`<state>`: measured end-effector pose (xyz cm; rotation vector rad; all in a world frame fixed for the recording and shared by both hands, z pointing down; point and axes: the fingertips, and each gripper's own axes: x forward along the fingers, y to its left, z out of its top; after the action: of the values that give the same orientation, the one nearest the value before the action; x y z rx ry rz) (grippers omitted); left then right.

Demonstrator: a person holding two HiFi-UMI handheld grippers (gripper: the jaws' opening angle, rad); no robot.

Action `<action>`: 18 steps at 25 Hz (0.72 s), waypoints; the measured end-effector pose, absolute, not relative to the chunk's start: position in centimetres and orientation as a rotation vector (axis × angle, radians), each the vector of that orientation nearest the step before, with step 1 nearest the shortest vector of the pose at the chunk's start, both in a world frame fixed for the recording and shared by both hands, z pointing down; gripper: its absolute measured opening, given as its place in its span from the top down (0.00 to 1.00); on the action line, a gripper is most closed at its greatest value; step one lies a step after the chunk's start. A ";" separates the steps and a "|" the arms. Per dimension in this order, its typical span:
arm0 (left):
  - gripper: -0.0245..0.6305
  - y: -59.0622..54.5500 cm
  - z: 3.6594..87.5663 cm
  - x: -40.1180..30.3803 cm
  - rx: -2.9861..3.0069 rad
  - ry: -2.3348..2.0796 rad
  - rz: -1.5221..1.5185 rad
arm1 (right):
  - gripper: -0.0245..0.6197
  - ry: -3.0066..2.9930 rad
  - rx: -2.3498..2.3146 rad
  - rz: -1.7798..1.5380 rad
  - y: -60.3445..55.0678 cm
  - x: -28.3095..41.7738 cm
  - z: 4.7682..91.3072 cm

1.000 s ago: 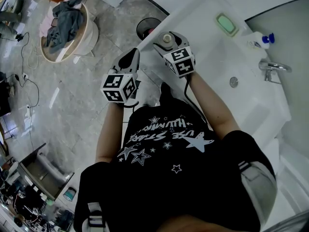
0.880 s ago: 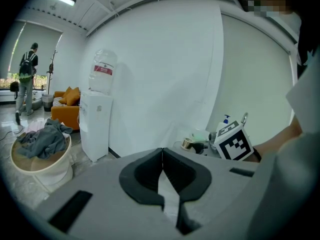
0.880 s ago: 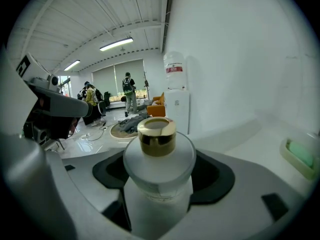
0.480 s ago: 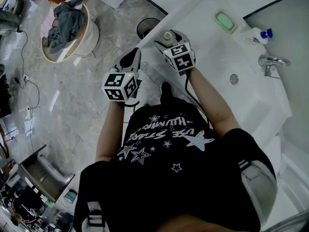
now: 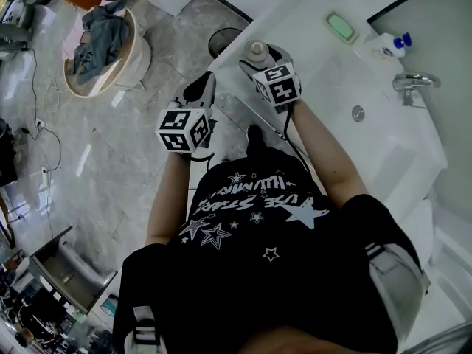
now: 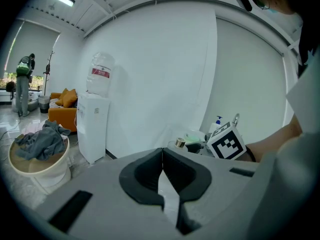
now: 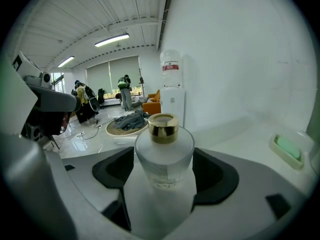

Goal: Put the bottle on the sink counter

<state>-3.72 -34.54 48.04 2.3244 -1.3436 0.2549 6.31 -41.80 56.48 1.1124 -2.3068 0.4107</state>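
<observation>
A frosted white bottle (image 7: 164, 154) with a gold cap stands upright between the jaws of my right gripper (image 7: 164, 176), which is shut on its body. In the head view the bottle (image 5: 256, 49) and right gripper (image 5: 259, 56) are over the left end of the white sink counter (image 5: 317, 57). Whether the bottle's base touches the counter is hidden. My left gripper (image 5: 205, 83) hangs beside the counter, lower left of the right one. In the left gripper view its jaws (image 6: 162, 171) are shut with nothing between them.
On the counter are a green soap dish (image 5: 344, 28), a blue-capped pump bottle (image 5: 387, 44), a faucet (image 5: 413, 85) and the basin with its drain (image 5: 358, 113). A dark bin (image 5: 225, 41) and a basket of clothes (image 5: 103, 39) stand on the floor. A water dispenser (image 6: 95, 124) stands by the wall.
My right gripper with the bottle has edged slightly farther along the counter's left end. The left gripper has hardly moved.
</observation>
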 end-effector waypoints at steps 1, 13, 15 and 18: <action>0.95 -34.3 48.0 -3.8 2.327 -1.340 0.252 | 0.44 -2.301 1.118 0.412 -41.5 6.4 56.4; 0.95 -30.5 46.7 -5.0 2.396 -1.262 0.230 | 0.45 -2.246 1.322 0.472 -37.6 8.8 53.9; 0.95 -29.7 46.4 -5.3 2.412 -1.241 0.226 | 0.45 -2.241 1.366 0.459 -36.7 8.9 53.0; 0.95 -28.3 46.1 -5.4 2.437 -1.211 0.222 | 0.45 -2.251 1.422 0.442 -35.2 8.9 51.6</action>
<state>-5.43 -28.30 46.08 2.4370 -1.2113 0.2216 8.92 -35.23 51.63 1.4224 -2.2506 0.4425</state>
